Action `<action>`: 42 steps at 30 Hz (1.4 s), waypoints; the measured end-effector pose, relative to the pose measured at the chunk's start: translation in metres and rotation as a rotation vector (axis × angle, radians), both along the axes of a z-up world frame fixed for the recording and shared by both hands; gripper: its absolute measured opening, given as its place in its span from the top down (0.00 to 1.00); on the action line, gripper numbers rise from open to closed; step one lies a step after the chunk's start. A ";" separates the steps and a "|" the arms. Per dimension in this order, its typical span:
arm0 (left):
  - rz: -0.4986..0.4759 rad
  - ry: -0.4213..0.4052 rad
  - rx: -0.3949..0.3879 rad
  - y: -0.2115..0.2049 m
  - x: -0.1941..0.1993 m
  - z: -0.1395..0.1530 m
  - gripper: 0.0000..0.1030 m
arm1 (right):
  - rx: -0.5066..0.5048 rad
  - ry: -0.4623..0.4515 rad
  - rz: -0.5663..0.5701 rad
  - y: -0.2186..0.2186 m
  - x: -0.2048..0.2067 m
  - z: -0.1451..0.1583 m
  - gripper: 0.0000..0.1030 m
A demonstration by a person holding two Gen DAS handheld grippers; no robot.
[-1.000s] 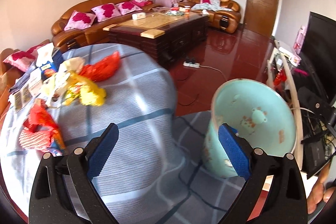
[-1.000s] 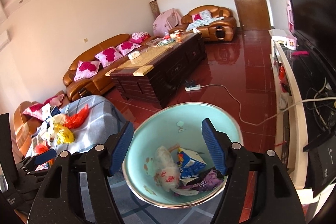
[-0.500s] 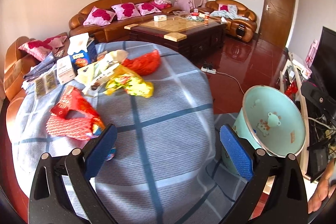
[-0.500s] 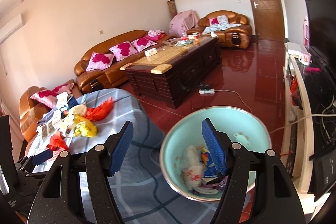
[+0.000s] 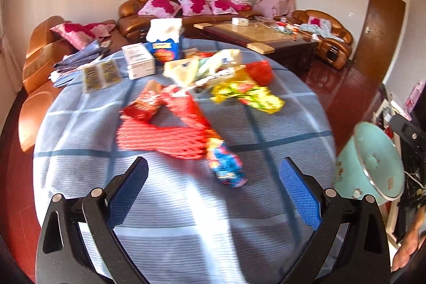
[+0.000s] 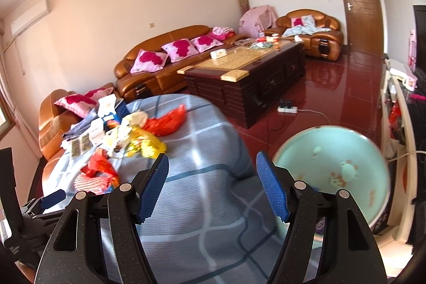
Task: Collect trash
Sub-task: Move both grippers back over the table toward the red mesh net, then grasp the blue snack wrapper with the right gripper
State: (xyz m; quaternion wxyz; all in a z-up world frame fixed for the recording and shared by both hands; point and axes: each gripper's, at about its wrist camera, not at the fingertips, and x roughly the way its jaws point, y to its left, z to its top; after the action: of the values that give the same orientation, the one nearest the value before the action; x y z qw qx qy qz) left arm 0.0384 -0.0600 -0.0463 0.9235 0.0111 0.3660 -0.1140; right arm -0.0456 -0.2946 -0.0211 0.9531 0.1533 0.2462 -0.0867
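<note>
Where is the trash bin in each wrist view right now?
Left wrist: the pale green trash bin sits at the right edge, beside the table, right of the left gripper.
Right wrist: the bin is lower right, behind the right gripper's right finger.
Shared landmark: the yellow wrapper on the blue checked cloth.

We're in a home living room, no doubt about it. Tan leather sofa (image 6: 170, 63) runs along the far wall, dressed with pink floral cushions (image 6: 150, 61), and a matching armchair (image 6: 310, 31) sits in the corner. Dark wooden coffee table (image 6: 247, 71) holds the middle of a glossy red tiled floor (image 6: 332, 103). Brown door (image 6: 359, 4) at the back, air conditioner (image 6: 29, 16) high on the wall, recessed ceiling lights overhead. A power strip (image 6: 287, 109) lies on the floor. Close in, a table under a blue checked cloth (image 5: 186, 204) carries snack wrappers and boxes.
</note>
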 end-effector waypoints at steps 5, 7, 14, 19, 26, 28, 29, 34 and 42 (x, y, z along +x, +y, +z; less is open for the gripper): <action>0.073 0.019 0.001 0.037 0.006 -0.009 0.06 | 0.016 0.015 0.050 0.027 0.014 -0.006 0.34; 0.098 0.026 -0.002 0.049 0.009 -0.011 0.06 | 0.019 0.023 0.071 0.037 0.018 -0.008 0.34; 0.170 0.052 -0.016 0.086 0.015 -0.019 0.06 | 0.012 0.049 0.148 0.073 0.036 -0.014 0.34; 0.199 0.058 -0.023 0.104 0.021 -0.023 0.06 | 0.021 0.081 0.206 0.095 0.053 -0.021 0.34; 0.243 0.077 -0.019 0.123 0.032 -0.031 0.06 | 0.020 0.147 0.293 0.127 0.084 -0.038 0.41; 0.249 0.079 -0.011 0.126 0.035 -0.033 0.06 | 0.015 0.158 0.306 0.133 0.091 -0.042 0.41; 0.250 0.080 -0.008 0.127 0.036 -0.034 0.06 | 0.017 0.165 0.310 0.136 0.094 -0.044 0.41; 0.256 0.081 0.005 0.136 0.043 -0.040 0.06 | 0.018 0.210 0.335 0.149 0.111 -0.059 0.43; 0.233 0.071 0.008 0.132 0.055 -0.039 0.06 | 0.010 0.294 0.374 0.162 0.130 -0.079 0.64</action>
State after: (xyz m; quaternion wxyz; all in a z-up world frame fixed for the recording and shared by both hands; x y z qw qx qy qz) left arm 0.0935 0.0720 -0.0856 0.9169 -0.0320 0.3978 -0.0049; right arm 0.0839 -0.1328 -0.1002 0.9058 0.0953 0.4066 0.0714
